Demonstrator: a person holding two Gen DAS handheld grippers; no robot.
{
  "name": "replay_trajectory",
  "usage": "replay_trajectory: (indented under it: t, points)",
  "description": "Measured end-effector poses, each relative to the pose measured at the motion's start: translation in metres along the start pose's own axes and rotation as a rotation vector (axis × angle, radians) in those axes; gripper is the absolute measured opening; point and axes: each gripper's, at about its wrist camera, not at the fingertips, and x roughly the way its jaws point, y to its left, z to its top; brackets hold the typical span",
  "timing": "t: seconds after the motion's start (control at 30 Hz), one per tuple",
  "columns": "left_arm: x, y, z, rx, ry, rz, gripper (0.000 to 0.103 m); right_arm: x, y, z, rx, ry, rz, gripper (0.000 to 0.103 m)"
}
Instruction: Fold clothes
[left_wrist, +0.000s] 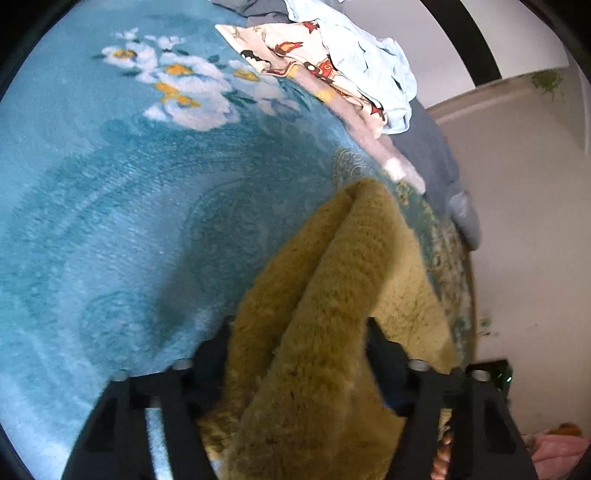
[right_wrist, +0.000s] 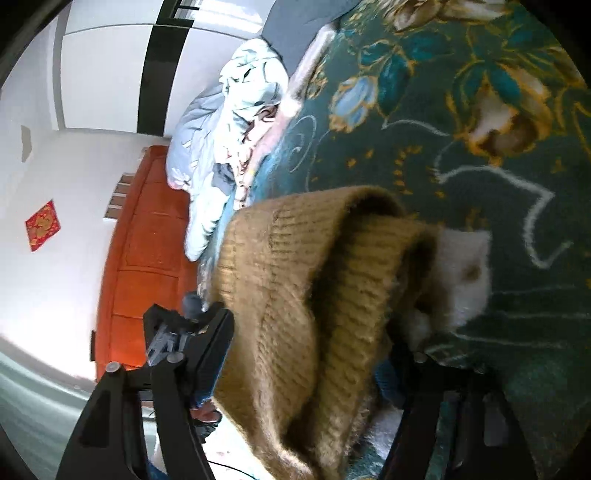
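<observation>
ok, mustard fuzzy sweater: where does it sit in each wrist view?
Left wrist: mustard sweater runs from bottom centre up to mid-frame, pinched in the left gripper.
Right wrist: mustard sweater fills centre to bottom, between the right gripper fingers.
Shared landmark: pale blue clothes pile.

Bed, teal floral blanket (left_wrist: 110, 221); on it: heap of clothes (left_wrist: 332, 66) at far edge, mustard sweater (left_wrist: 332, 295) partly resting.

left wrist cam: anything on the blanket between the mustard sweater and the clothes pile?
Nothing: in the left wrist view only bare teal blanket, with its white flower print, separates the mustard sweater held by the left gripper from the clothes pile.
</observation>
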Motion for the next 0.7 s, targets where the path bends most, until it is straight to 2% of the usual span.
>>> replay_trajectory:
  t: [0.03, 0.07, 0.13, 0.23, 0.4, 0.57, 0.7]
  points:
    - [-0.003, 0.001, -0.002, -0.017, -0.008, -0.001, 0.05, 0.001, -0.002, 0.002, 0.005, 0.011, -0.014, 0.049]
    - [-0.006, 0.003, -0.004, -0.034, -0.016, -0.002, 0.047, 0.003, -0.005, 0.004, 0.015, 0.023, -0.021, 0.045]
    - [-0.014, 0.003, -0.011, -0.055, -0.042, -0.008, 0.04, 0.006, -0.008, 0.008, 0.019, 0.043, -0.009, 0.042]
    - [-0.025, -0.006, -0.024, -0.043, -0.079, -0.001, 0.036, 0.004, -0.002, 0.012, -0.023, 0.065, -0.015, 0.04]
    - [-0.049, -0.022, -0.051, -0.063, -0.169, -0.001, 0.034, 0.015, 0.034, 0.032, -0.152, 0.133, 0.001, 0.037]
    - [-0.093, -0.029, -0.109, -0.079, -0.311, 0.008, 0.034, 0.026, 0.089, 0.033, -0.352, 0.247, 0.012, 0.036]
    - [-0.116, -0.014, -0.153, -0.154, -0.417, -0.019, 0.034, 0.043, 0.122, 0.031, -0.501, 0.355, 0.056, 0.036]
